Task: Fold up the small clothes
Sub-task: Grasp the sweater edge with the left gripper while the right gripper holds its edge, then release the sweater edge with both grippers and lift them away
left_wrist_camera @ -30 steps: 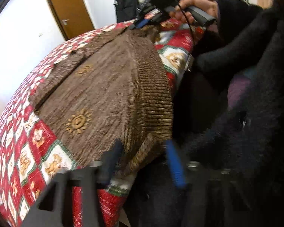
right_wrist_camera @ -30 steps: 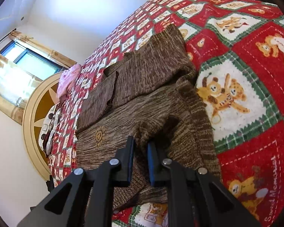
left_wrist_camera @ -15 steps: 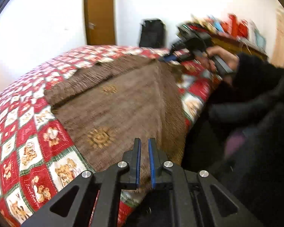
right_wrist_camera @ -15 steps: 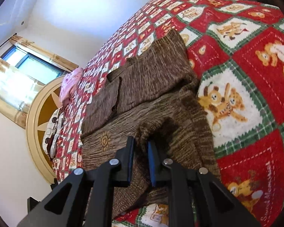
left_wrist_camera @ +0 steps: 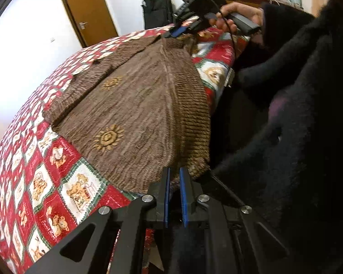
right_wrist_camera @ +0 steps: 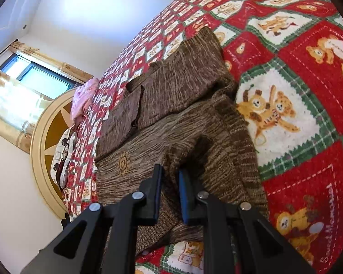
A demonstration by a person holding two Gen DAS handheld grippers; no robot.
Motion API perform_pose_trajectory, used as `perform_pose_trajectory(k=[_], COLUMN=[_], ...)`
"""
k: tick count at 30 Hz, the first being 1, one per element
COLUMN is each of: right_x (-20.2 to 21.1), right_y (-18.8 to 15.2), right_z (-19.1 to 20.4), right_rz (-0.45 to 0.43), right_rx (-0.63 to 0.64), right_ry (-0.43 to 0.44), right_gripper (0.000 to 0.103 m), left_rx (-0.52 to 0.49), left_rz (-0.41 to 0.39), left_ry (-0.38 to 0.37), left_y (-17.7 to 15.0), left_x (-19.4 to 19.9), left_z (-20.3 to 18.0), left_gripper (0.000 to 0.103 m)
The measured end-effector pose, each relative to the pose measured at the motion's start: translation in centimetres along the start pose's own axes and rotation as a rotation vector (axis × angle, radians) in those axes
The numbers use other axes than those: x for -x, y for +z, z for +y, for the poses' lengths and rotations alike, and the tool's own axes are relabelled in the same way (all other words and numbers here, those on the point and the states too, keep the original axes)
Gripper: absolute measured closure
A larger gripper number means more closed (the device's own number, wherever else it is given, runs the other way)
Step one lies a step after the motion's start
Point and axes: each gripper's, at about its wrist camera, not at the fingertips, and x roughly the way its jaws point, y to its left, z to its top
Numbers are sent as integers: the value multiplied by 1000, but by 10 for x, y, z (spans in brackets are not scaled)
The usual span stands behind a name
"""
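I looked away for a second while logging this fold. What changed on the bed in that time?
The left gripper closed its jaws on the near corner of the brown sweater, where a second ago they stood open around it. The right gripper stayed clamped on the sweater's other corner, and the sweater still lies spread on the teddy-bear quilt, not yet folded.

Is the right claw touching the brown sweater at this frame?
Touching. The right wrist view shows the right claw with a raised bunch of the brown sweater pinched between its pads, knit pressed against both.
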Motion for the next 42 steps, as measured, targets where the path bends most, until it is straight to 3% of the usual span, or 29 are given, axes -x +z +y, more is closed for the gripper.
perform_pose_trajectory(k=[8, 12, 21, 30, 34, 39, 42], right_x=[-3, -2, -1, -2, -3, -4, -5], right_y=[0, -1, -3, -5, -5, -7, -8], right_z=[-6, -6, -6, -7, -7, -5, -6], right_rz=[11, 13, 15, 16, 18, 19, 21], right_rx=[-31, -28, -27, -40, -40, -30, -30], right_ry=[13, 11, 7, 11, 9, 7, 4], right_gripper=[84, 84, 84, 84, 84, 84, 84], left_rx=[-55, -156, -340, -424, -508, -423, -360], left_rz=[35, 74, 99, 107, 158, 157, 175], left_ry=[85, 57, 95, 112, 92, 28, 36], left_y=[-7, -13, -10, -7, -9, 0, 4], left_x=[-1, -4, -12, -20, -33, -40, -52], left_z=[-7, -21, -36, -43, -50, -35, -27], left_gripper=[93, 93, 93, 93, 93, 93, 93])
